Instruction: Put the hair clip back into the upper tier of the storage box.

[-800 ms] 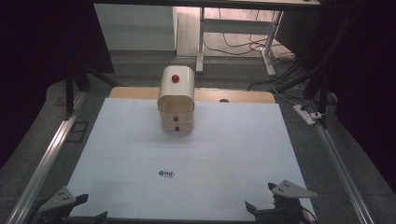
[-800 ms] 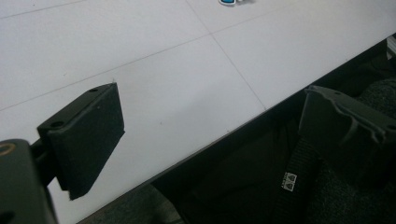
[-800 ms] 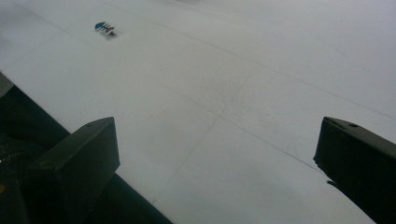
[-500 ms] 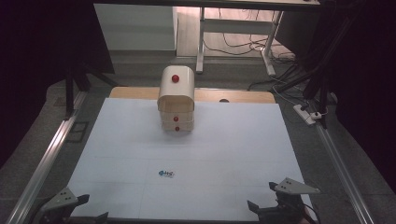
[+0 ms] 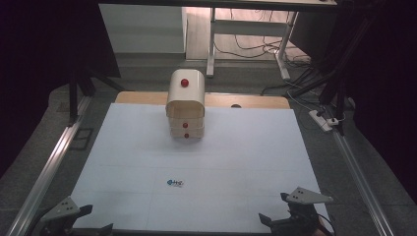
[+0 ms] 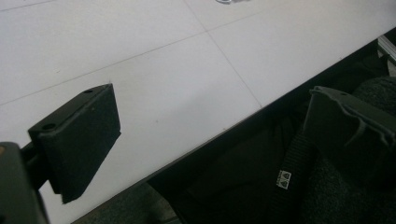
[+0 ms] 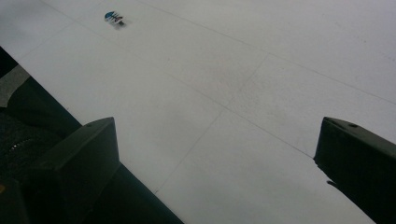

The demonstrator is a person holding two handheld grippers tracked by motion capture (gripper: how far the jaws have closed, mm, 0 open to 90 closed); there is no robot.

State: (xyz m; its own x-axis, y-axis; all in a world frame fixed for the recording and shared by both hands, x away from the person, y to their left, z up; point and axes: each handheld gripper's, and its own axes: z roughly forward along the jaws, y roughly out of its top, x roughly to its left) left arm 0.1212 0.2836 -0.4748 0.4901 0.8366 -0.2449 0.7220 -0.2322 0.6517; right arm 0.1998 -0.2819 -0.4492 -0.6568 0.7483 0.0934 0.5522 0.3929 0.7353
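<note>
A cream wooden box (image 5: 186, 104) with a rounded lid and red knobs stands at the far middle of the white mat (image 5: 246, 147). Two small drawers with red knobs sit under its lid. My left gripper (image 5: 96, 220) hangs over the mat's near left corner. It is open, its jaws wide apart with nothing between them, as the left gripper view (image 6: 210, 140) shows. My right gripper (image 5: 274, 207) is at the near right edge, also open and empty, with bare mat between its jaws (image 7: 219, 163). Both grippers are far from the box.
A small blue logo sticker (image 5: 175, 183) lies on the mat toward the near middle, also in the right gripper view (image 7: 113, 18). Metal rails (image 5: 49, 167) run along both sides of the table. A wooden board edge (image 5: 246, 101) lies behind the mat.
</note>
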